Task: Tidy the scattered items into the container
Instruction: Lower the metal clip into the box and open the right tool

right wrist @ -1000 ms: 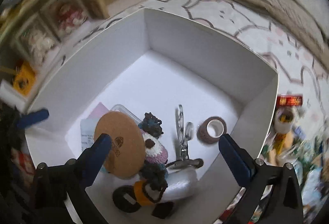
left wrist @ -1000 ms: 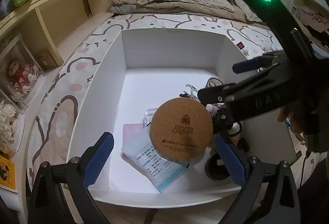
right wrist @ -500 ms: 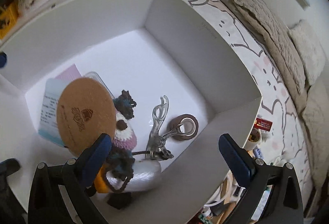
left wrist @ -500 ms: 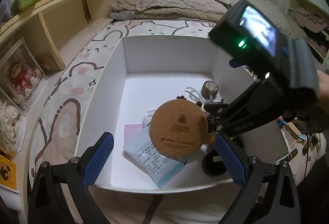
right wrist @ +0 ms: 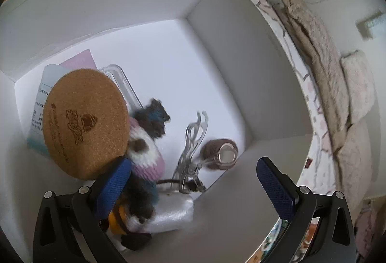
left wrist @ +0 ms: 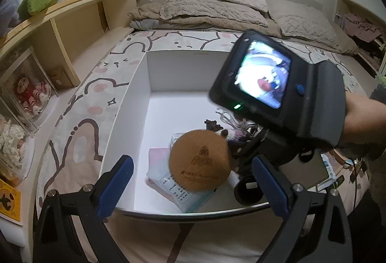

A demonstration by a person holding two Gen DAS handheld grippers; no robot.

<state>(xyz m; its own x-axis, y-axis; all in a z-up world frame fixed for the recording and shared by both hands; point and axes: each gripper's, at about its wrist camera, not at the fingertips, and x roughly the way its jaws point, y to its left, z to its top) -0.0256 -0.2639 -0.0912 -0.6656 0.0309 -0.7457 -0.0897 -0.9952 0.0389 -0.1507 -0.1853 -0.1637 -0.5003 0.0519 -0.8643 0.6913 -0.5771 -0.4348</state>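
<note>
White container [left wrist: 125, 123] on the bed [left wrist: 79, 142], cork coaster [right wrist: 85, 124] atop papers beside knitted toy [right wrist: 144, 154], clear clip [right wrist: 193, 142], tape roll [right wrist: 220, 154], both left tongs [left wrist: 193, 187] and right tongs [right wrist: 193, 188] wide, empty, above its near edge

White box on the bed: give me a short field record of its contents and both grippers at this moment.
container: white cardboard box on a patterned bedsheet
top item: round cork coaster, overlapping a printed pale-blue packet
beside it: pink-and-white knitted toy, clear plastic clip, brown tape roll
left gripper: open, empty
right gripper: open, empty, over the box
</note>
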